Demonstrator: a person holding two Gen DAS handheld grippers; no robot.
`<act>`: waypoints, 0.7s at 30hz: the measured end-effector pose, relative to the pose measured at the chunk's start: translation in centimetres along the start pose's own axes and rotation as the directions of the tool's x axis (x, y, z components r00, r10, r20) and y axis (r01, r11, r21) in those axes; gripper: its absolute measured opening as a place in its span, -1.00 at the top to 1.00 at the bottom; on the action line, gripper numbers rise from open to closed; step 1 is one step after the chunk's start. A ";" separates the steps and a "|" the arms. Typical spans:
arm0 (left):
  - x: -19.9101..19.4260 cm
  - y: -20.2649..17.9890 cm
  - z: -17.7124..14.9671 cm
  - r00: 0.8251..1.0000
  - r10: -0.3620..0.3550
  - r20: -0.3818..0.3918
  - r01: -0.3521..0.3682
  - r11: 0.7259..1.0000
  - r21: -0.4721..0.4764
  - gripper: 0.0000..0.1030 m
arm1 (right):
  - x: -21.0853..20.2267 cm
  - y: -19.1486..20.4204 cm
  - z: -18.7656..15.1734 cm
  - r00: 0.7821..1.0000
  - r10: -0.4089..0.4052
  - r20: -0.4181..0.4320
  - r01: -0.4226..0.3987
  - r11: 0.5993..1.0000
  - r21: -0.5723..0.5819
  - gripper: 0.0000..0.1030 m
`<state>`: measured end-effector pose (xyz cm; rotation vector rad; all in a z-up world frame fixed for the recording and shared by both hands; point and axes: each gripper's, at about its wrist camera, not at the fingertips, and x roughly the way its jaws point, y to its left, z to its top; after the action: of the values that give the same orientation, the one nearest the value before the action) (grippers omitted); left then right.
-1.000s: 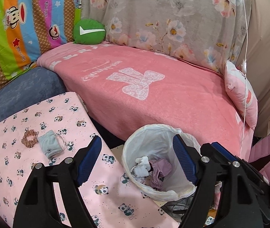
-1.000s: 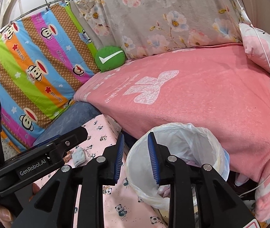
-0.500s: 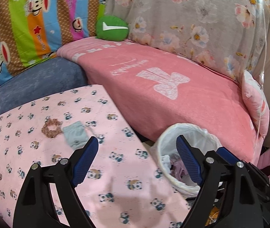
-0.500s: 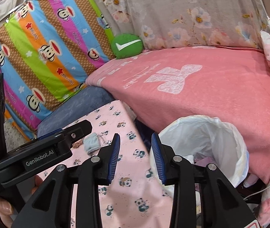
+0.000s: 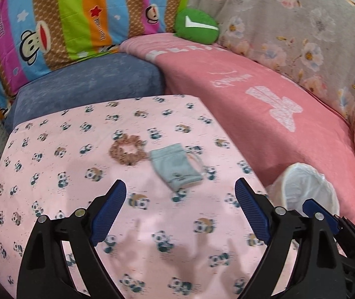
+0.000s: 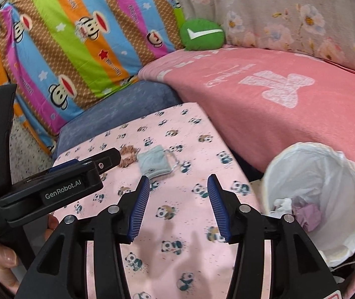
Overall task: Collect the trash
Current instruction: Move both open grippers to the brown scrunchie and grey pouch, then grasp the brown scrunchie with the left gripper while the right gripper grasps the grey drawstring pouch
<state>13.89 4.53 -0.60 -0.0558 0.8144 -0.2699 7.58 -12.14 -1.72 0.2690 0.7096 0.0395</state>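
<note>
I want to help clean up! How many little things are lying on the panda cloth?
2: a grey face mask near the middle, and a brown scrunchie touching its left side. Others could hide behind the grippers.

Grey face mask [image 5: 176, 167], brown scrunchie [image 5: 127, 150], pink panda-print cloth [image 5: 52, 174]

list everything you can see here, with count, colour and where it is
grey fabric face mask: 1, pale grey, on the panda-print cloth, ahead of both tools
brown fabric scrunchie: 1, brown, just left of the mask
white-lined round trash bin: 1, white liner, right of the cloth, crumpled trash inside
pink panda-print cloth: 1, pink, covering the surface below the tools
pink blanket: 1, pink, behind the bin
green round cushion: 1, green with a white tick, far end of the blanket
striped monkey-print sheet: 1, multicoloured, back left
left tool: 1, black with blue pads, open, empty
right tool: 1, same, open, empty
</note>
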 end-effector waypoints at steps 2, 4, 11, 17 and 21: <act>0.6 1.3 0.0 1.000 0.018 -0.010 -0.018 1.000 -0.010 -0.65 | 1.2 1.0 -0.1 1.000 0.005 -0.014 -0.005 1.000 -0.015 -0.07; 1.5 2.9 0.0 0.999 0.037 -0.021 -0.038 0.999 -0.028 -0.68 | 3.2 2.3 0.0 0.999 0.011 -0.038 -0.012 0.999 -0.035 -0.09; 5.4 7.6 0.5 0.992 0.093 -0.081 -0.100 0.991 -0.088 -0.73 | 8.4 4.5 0.1 0.996 0.015 -0.094 -0.021 0.998 -0.065 -0.14; 9.1 10.0 1.6 0.986 0.110 -0.122 -0.123 0.986 -0.111 -0.73 | 13.9 5.6 0.8 0.988 0.009 -0.151 -0.019 0.998 -0.062 -0.14; 11.6 10.6 2.2 0.983 0.111 -0.148 -0.129 0.985 -0.117 -0.73 | 16.5 5.7 1.0 0.985 0.003 -0.175 -0.014 0.998 -0.061 -0.14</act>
<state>25.40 11.64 -8.92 -0.1062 0.9718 -0.1086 21.09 -4.74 -10.09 0.2110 0.8802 0.0942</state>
